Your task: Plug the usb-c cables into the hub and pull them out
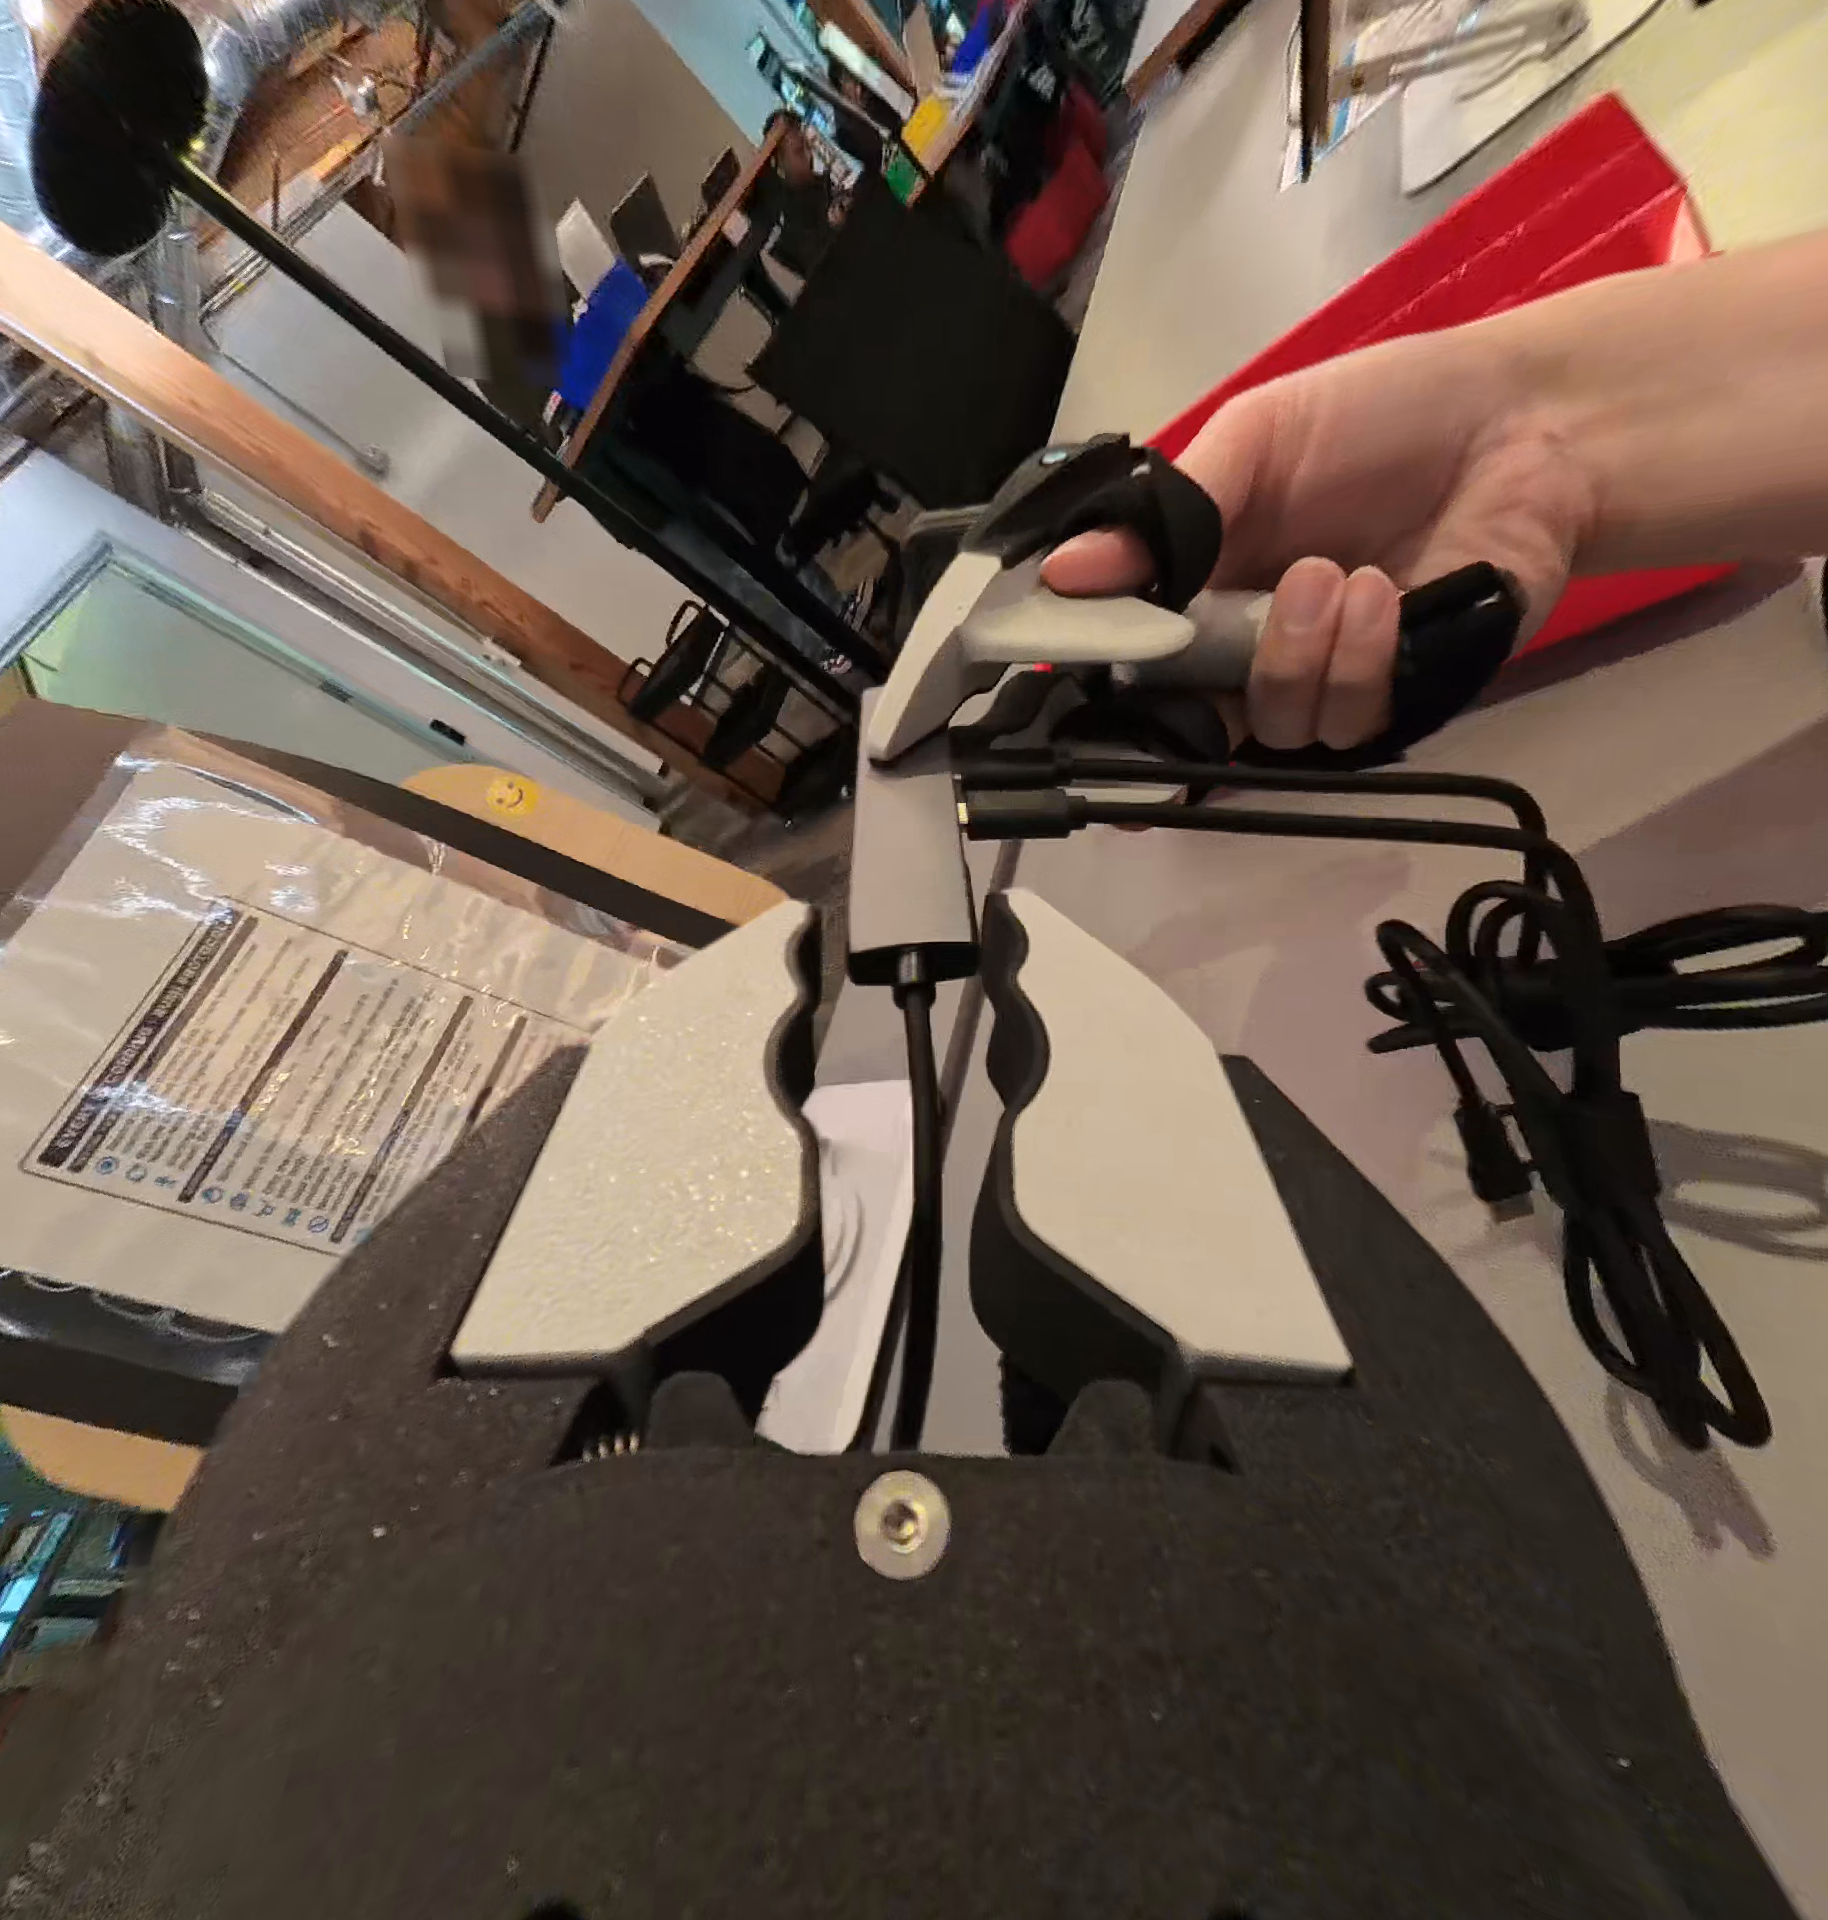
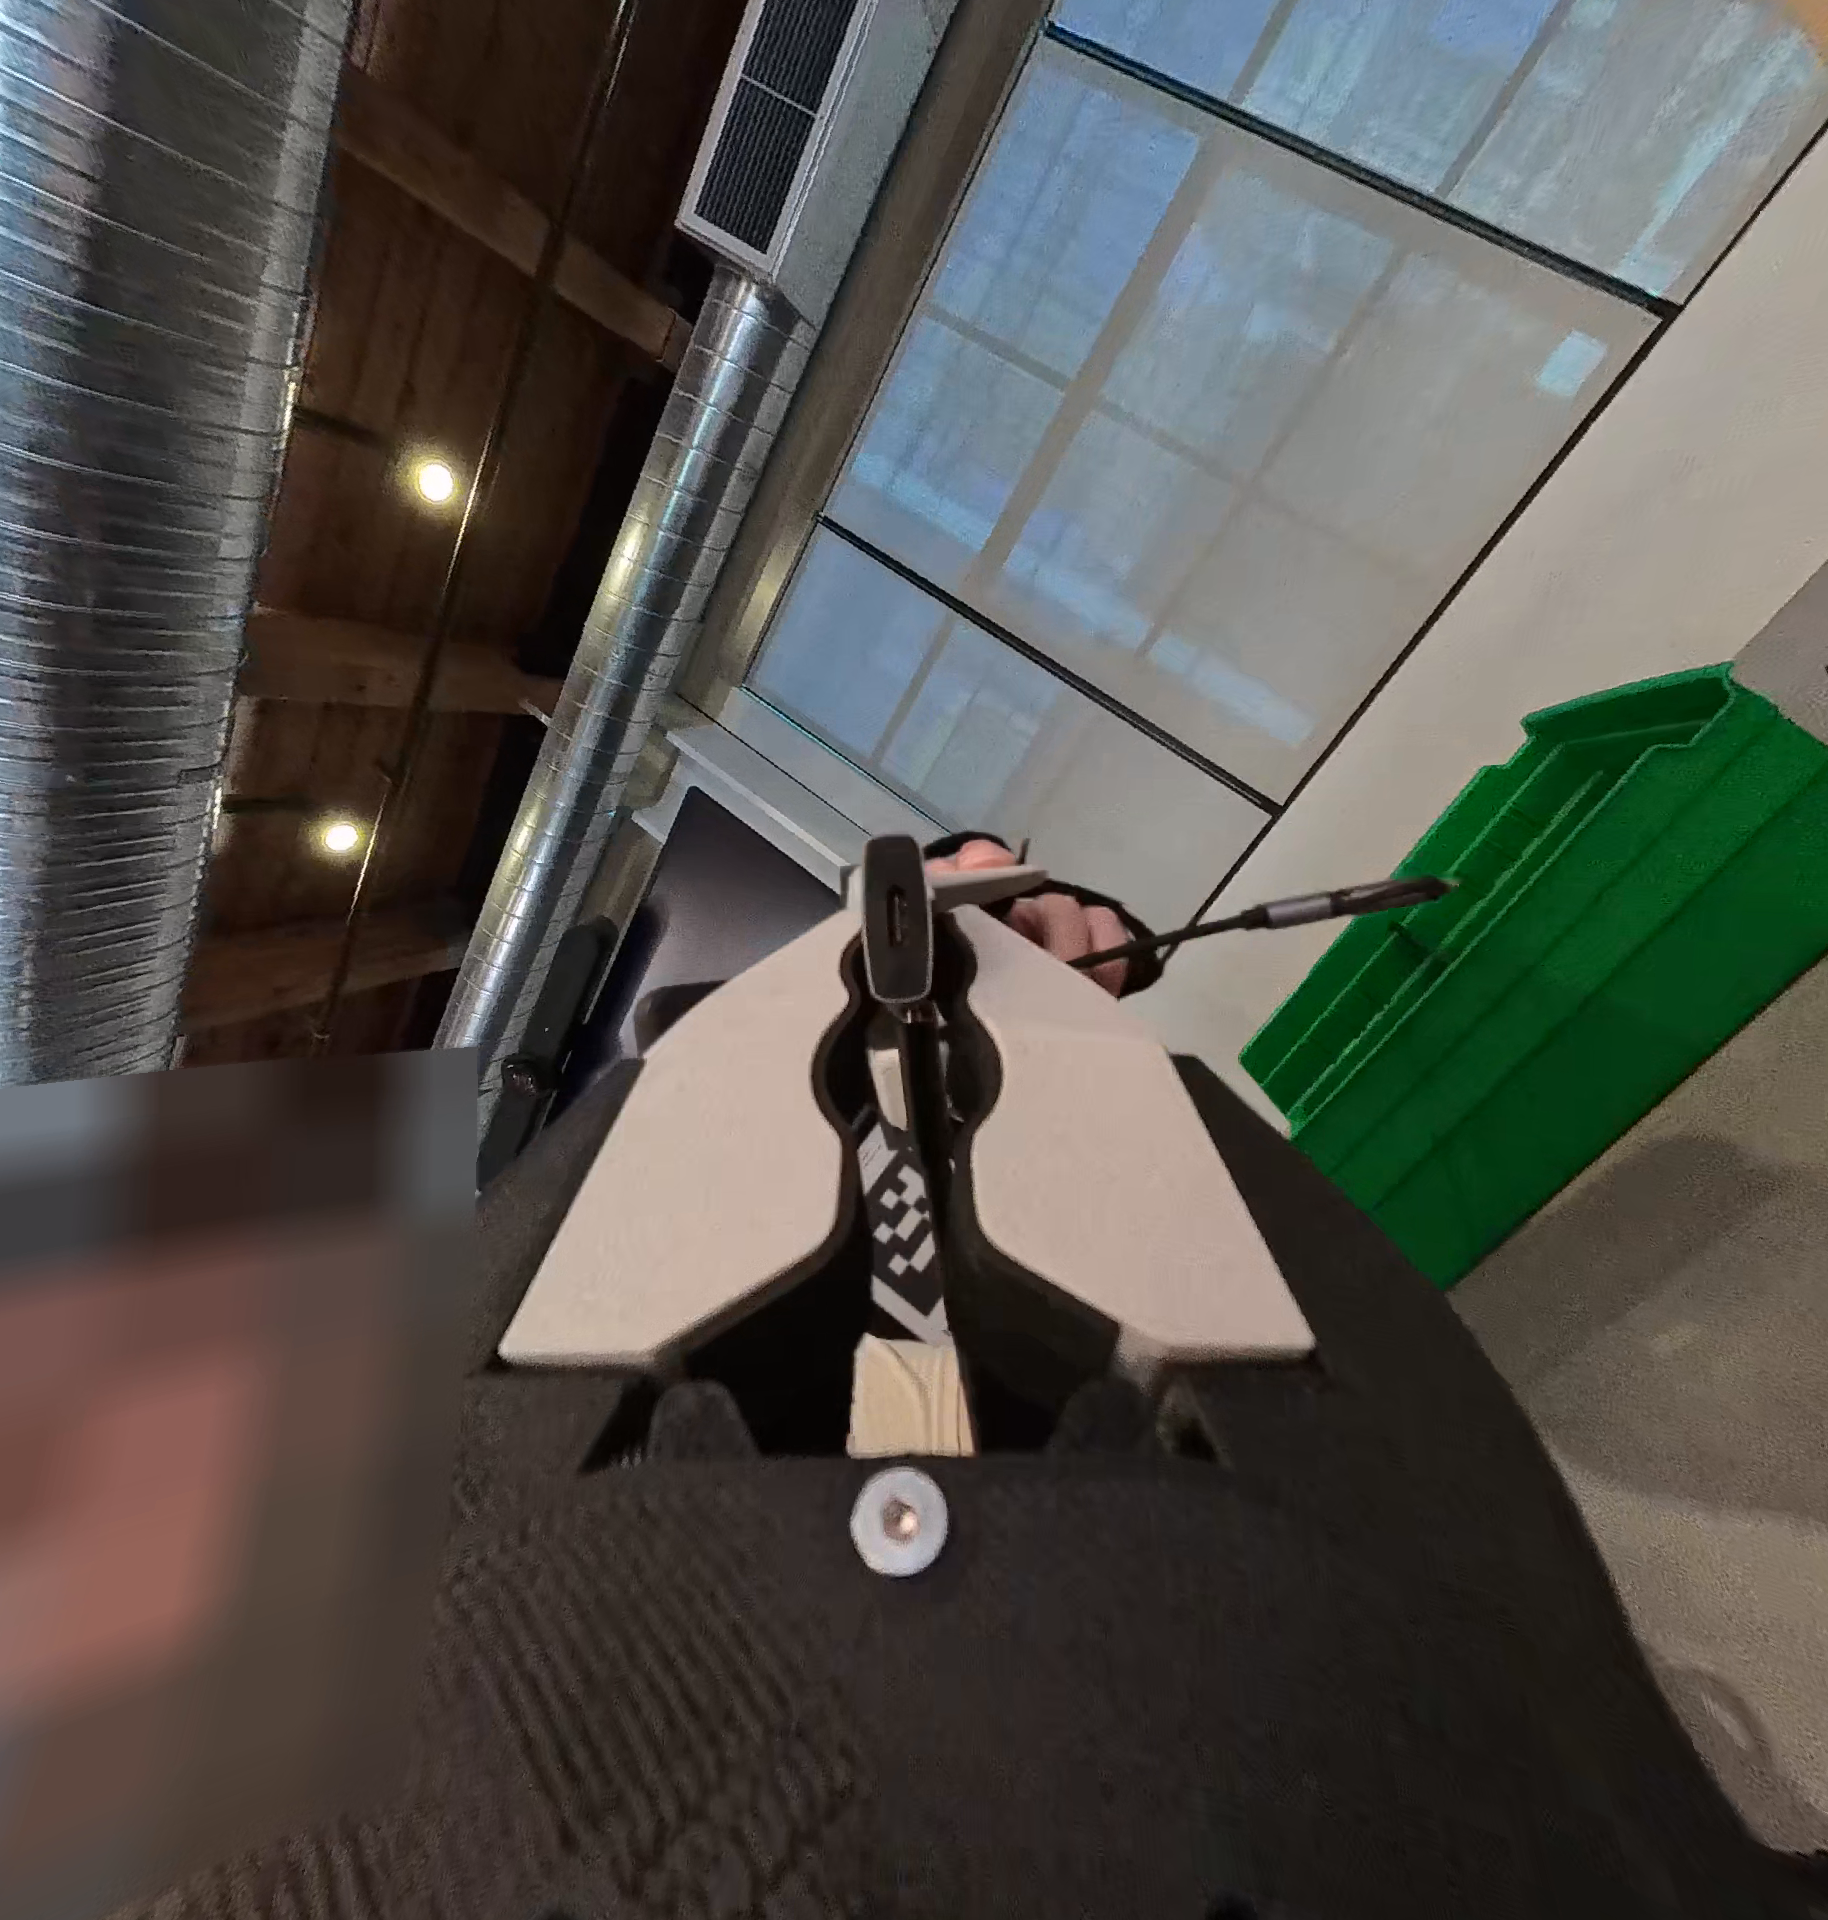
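The grey hub [image 1: 905,873] is held up off the table, its near end between the tips of my left gripper [image 1: 902,940], which is shut on it. The hub's own black lead [image 1: 920,1143] runs back between the fingers. Two black usb-c plugs meet the hub's right side: the upper one [image 1: 1014,774] is seated, the lower one [image 1: 1019,816] shows bare metal at its tip. My right gripper [image 1: 905,743], held by a hand, closes at the hub's far end. In the right wrist view it [image 2: 905,982] is shut on a dark plug against the hub [image 2: 894,883], its cable [image 2: 929,1049] trailing back.
A tangle of black cable [image 1: 1575,997] with a loose plug [image 1: 1492,1153] lies on the grey table [image 1: 1253,935] to the right. A red bin [image 1: 1461,312] stands behind the hand. A sleeved printed sheet [image 1: 266,1039] lies left. A green bin [image 2: 1616,987] stands right. My two grippers' fingertips are within a few centimetres of each other.
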Action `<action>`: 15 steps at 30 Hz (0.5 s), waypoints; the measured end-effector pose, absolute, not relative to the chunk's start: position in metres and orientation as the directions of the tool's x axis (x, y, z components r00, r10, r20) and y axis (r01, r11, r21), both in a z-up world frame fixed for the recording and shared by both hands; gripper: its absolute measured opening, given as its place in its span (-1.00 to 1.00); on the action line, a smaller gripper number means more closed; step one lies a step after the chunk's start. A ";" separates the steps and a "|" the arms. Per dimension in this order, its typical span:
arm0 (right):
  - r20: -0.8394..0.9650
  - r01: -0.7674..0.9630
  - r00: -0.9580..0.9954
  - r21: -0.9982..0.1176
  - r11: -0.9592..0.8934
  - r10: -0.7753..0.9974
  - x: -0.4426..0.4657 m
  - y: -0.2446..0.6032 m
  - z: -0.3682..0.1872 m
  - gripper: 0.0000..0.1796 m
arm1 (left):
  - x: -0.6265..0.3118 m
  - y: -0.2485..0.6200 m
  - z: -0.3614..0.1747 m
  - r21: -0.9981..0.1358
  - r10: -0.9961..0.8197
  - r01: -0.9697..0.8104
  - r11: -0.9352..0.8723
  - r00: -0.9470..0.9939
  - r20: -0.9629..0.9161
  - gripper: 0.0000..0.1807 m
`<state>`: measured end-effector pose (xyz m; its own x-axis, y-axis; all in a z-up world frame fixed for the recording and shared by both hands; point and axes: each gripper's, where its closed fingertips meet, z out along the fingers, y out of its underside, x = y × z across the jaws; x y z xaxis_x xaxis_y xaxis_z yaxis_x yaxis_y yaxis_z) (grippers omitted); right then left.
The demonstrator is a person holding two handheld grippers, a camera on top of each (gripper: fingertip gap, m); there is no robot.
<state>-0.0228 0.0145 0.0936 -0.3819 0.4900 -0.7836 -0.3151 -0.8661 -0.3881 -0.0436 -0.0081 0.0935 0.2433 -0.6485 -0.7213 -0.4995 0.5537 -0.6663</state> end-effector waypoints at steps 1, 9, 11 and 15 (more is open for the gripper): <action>-0.785 -0.313 -0.388 -0.380 -0.870 0.483 -0.023 0.015 0.093 -0.89 | -0.044 -0.008 0.092 -0.662 -0.646 -0.509 0.550 0.243 -0.724 -0.71; -0.765 -0.276 -0.460 -0.358 -0.892 0.450 -0.026 0.010 0.093 -0.89 | -0.030 -0.001 0.078 -0.699 -0.694 -0.520 0.490 0.252 -0.674 -0.74; -0.757 -0.271 -0.481 -0.350 -0.896 0.442 -0.024 0.009 0.095 -0.89 | -0.026 -0.004 0.081 -0.734 -0.720 -0.473 0.487 0.258 -0.644 -0.74; -0.756 -0.272 -0.485 -0.348 -0.897 0.440 -0.024 0.010 0.095 -0.89 | -0.025 -0.005 0.081 -0.747 -0.735 -0.451 0.488 0.250 -0.631 -0.72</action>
